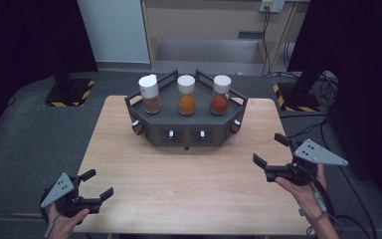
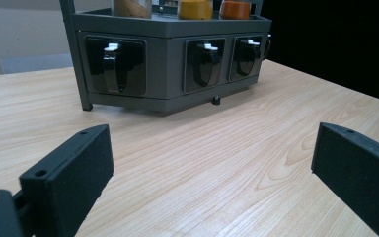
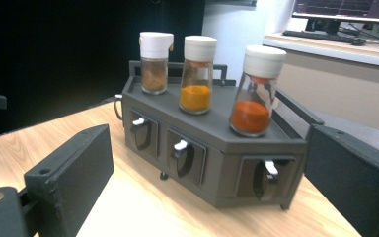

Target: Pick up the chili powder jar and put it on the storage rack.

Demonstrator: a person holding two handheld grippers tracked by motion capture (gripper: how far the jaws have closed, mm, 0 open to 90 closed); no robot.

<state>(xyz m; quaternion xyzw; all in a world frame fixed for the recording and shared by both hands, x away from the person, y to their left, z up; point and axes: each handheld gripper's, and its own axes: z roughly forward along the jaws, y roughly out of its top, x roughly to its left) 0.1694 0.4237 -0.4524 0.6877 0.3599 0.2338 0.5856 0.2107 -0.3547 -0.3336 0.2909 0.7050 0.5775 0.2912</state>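
Note:
A dark grey spice rack [image 1: 186,130] [image 2: 168,54] [image 3: 212,148] stands at the far middle of the wooden table [image 1: 189,189]. On top stand three white-capped jars: brown spice [image 1: 150,93] [image 3: 155,63], yellow spice [image 1: 186,94] [image 3: 198,75] and red spice [image 1: 220,94] [image 3: 256,92]. Its front carries small drawers with white-tipped handles [image 2: 112,63] [image 3: 182,155]. My left gripper [image 1: 98,184] [image 2: 212,173] rests open at the near left corner, nothing between its jaws. My right gripper [image 1: 270,149] [image 3: 207,182] is open at the right edge, aimed at the rack's right side and apart from it.
A grey floor surrounds the table. Stands with yellow-black striped bases [image 1: 69,92] sit at the far left and far right [image 1: 298,97], with cables [image 1: 323,132] on the floor at the right. A wall and desk [image 3: 335,49] lie beyond the rack.

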